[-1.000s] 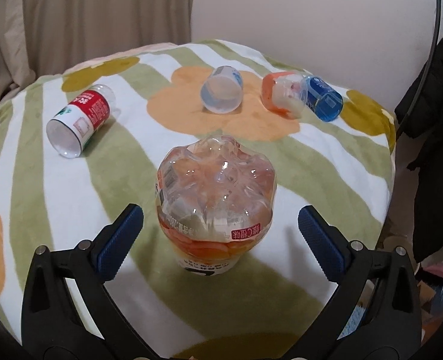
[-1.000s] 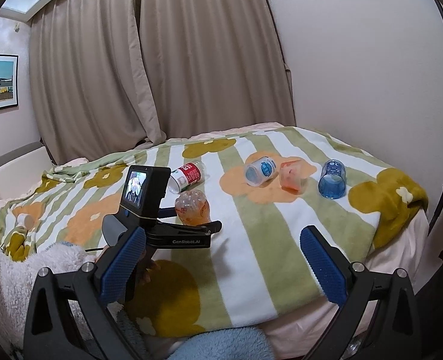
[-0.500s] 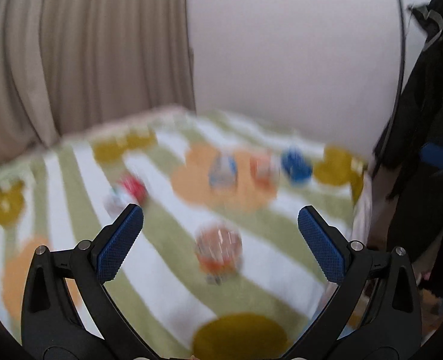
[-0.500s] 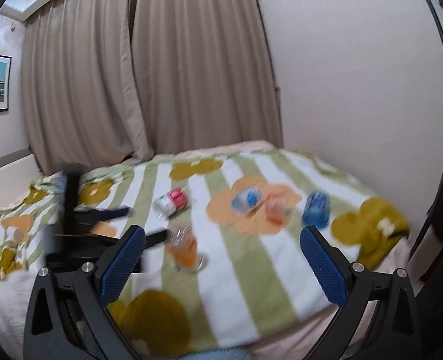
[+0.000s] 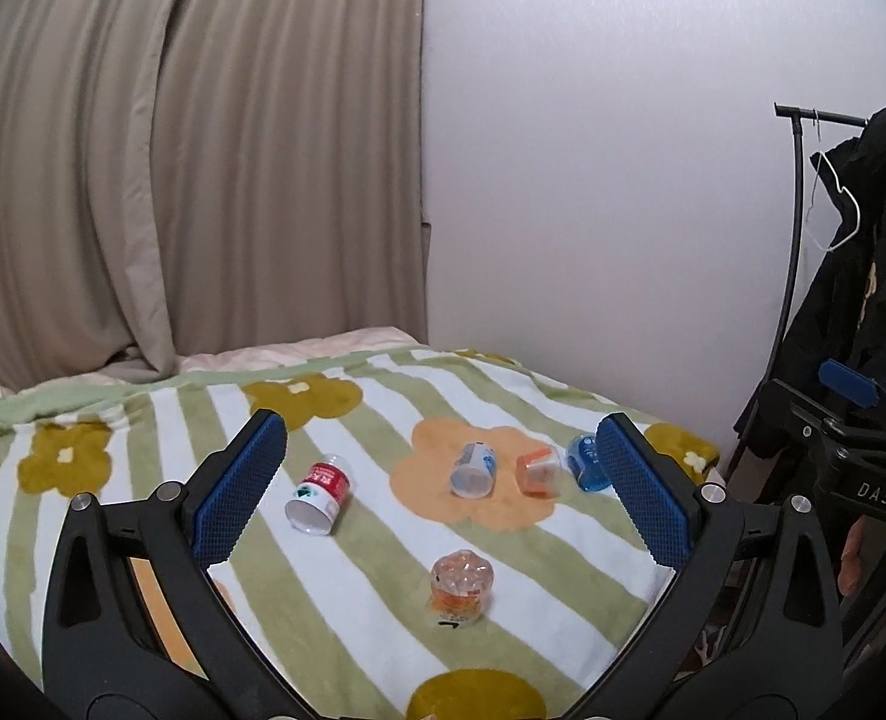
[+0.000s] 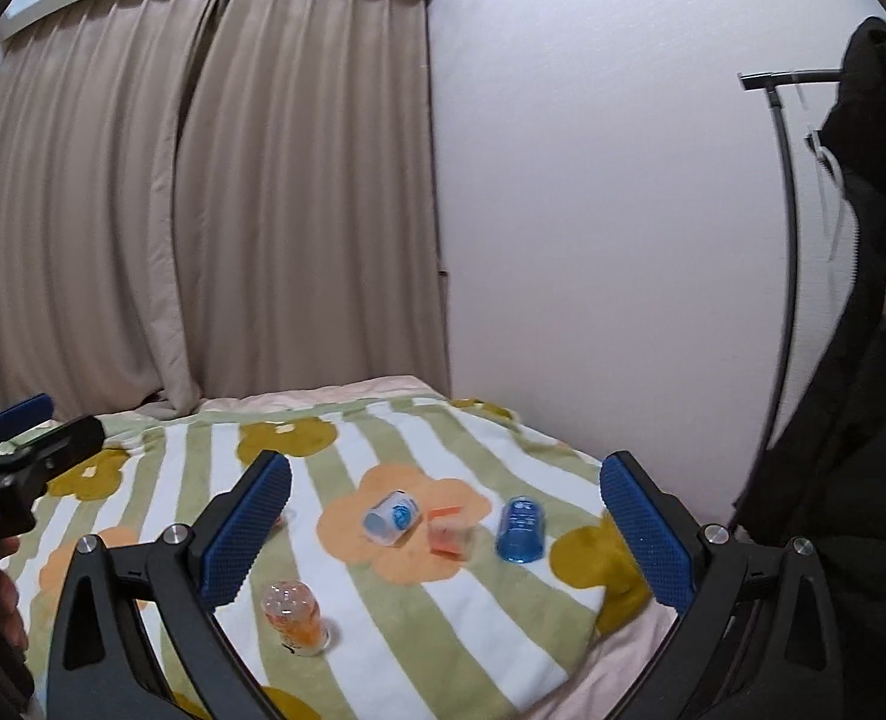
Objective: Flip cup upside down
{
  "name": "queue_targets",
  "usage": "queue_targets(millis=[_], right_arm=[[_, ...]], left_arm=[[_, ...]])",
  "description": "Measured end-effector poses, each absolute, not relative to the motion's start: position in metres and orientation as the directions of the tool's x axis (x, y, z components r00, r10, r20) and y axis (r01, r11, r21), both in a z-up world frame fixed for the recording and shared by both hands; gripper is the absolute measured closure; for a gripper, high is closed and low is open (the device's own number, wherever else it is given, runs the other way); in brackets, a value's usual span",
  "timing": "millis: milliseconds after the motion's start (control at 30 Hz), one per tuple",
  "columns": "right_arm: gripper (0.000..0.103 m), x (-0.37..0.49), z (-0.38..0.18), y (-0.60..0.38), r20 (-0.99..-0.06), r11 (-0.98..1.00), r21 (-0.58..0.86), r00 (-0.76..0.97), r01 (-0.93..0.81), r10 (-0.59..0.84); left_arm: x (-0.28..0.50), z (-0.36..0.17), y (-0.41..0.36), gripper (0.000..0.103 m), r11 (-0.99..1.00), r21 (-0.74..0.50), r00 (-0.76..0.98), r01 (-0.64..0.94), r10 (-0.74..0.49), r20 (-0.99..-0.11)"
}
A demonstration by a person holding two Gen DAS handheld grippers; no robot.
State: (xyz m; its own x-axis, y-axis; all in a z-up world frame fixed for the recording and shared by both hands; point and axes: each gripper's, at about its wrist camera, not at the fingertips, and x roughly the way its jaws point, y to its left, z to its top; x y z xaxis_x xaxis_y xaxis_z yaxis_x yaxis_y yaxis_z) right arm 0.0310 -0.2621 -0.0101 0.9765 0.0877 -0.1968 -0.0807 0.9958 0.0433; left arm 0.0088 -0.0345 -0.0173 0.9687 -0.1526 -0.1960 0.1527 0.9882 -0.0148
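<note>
We log: orange cup [image 5: 460, 587] inverted on blanket [image 5: 335, 588]; left gripper [image 5: 443, 480], right gripper [image 6: 445, 525] both spread, apparently empty.

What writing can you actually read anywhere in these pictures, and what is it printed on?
"DAS": white letters on the black body of the right tool, seen from the left wrist view.
Red-labelled cup: print on the label, too small to read.
Orange cup standing upside down: dark print by its rim, too small to read.
White-and-blue cup: blue marking, blurred.
Blue cup: faint print, unreadable.
</note>
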Motion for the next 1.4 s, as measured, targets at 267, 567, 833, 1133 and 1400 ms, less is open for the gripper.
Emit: queue_targets(millis=[267, 567, 833, 1133, 1400], right_arm=[[0.000, 0.017, -0.008, -0.265, -0.188, 0.998, 0.032, 0.981, -0.046, 0.051], [0.000, 0.014, -0.008, -0.266, -0.194, 0.999, 0.037, 0.981, -0.022, 0.028], [0.000, 0.012, -0.008, -0.266, -0.193, 0.999, 0.030, 0.981, -0.018, 0.023], [0.000, 0.014, -0.008, -0.265, -0.198, 1.000, 0.028, 0.980, -0.014, 0.020], [0.000, 0.014, -0.009, -0.265, -0.198, 0.999, 0.030, 0.980, -0.016, 0.022]], left_arm=[[0.002, -0.014, -0.033, 0.000, 0.988, -0.033, 0.973, 0.153, -0.157, -0.172], [-0.004, -0.015, -0.042, 0.000, 0.986, -0.009, 0.972, 0.166, -0.165, -0.167], [-0.006, -0.016, -0.048, 0.000, 0.985, 0.016, 0.972, 0.171, -0.166, -0.164], [-0.005, -0.017, -0.049, 0.000, 0.984, 0.012, 0.971, 0.177, -0.172, -0.168], [-0.004, -0.017, -0.048, 0.000, 0.984, 0.007, 0.970, 0.177, -0.173, -0.168]])
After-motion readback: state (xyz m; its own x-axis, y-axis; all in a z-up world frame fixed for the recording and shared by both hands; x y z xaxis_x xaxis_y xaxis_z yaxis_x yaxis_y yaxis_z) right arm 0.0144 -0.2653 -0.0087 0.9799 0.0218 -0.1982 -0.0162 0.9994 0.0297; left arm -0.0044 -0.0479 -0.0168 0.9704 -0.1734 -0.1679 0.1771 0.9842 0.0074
